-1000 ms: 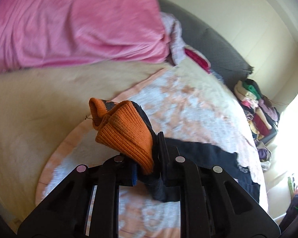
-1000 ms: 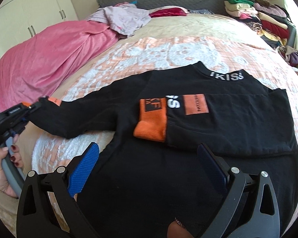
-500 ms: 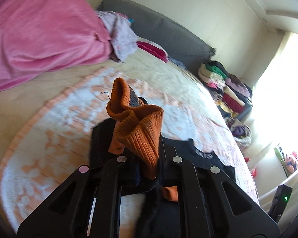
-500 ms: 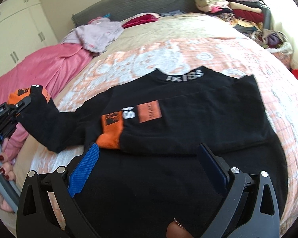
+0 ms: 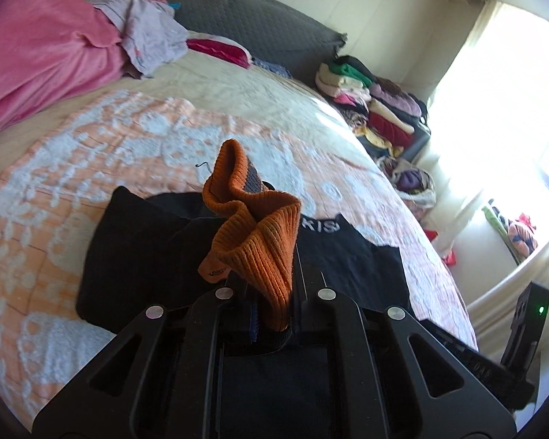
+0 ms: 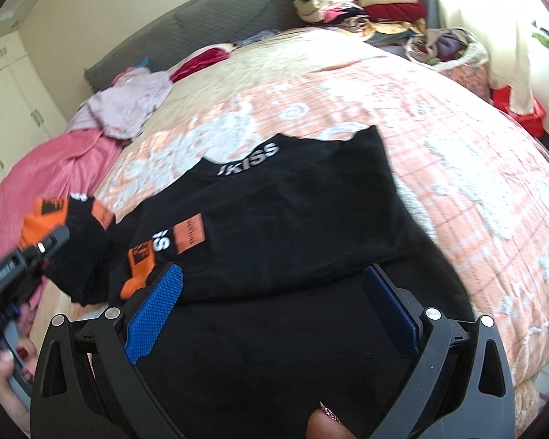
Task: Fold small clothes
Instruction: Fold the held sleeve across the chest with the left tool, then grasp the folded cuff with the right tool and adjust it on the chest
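Observation:
A black sweater (image 6: 282,219) with white "KISS" lettering at its collar lies flat on the orange-and-white bedspread (image 6: 457,168). One sleeve is folded across the chest, its orange cuff (image 6: 137,270) at the left. My left gripper (image 5: 271,292) is shut on the other sleeve's orange ribbed cuff (image 5: 256,241) and holds it lifted over the sweater's body (image 5: 139,248). From the right wrist view this left gripper (image 6: 36,252) shows at the left edge, held by a hand. My right gripper (image 6: 274,292) stands open above the sweater's lower part, blue pads (image 6: 153,311) wide apart, nothing between them.
A pink blanket (image 5: 44,58) and a lilac garment (image 5: 146,40) lie at the head of the bed by the grey headboard (image 5: 245,18). Folded clothes are stacked (image 6: 362,3) at the far right with a basket (image 6: 446,47). A bright window (image 5: 512,109) is on the right.
My left gripper has carried the orange cuff from the bed's left side rightwards over the sweater's body, folding the sleeve inward. The right gripper shifted and stayed open.

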`<move>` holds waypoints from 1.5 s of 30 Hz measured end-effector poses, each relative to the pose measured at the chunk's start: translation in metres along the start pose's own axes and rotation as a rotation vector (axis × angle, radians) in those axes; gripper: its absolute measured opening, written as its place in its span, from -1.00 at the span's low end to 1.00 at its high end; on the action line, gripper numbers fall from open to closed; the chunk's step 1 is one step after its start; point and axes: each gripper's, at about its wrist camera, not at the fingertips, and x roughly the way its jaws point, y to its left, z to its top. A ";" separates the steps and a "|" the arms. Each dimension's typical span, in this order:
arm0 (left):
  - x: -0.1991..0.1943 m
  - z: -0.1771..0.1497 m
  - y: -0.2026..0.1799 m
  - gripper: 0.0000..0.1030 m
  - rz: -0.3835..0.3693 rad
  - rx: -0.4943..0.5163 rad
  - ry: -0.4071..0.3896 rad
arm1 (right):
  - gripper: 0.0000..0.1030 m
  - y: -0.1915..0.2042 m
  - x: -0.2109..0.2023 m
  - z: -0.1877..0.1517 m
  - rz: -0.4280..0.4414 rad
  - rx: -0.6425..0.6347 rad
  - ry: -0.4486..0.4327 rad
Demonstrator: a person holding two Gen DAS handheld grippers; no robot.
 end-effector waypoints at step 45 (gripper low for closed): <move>-0.006 -0.018 0.043 0.59 0.185 0.032 0.094 | 0.79 0.051 0.086 -0.017 0.078 -0.194 0.137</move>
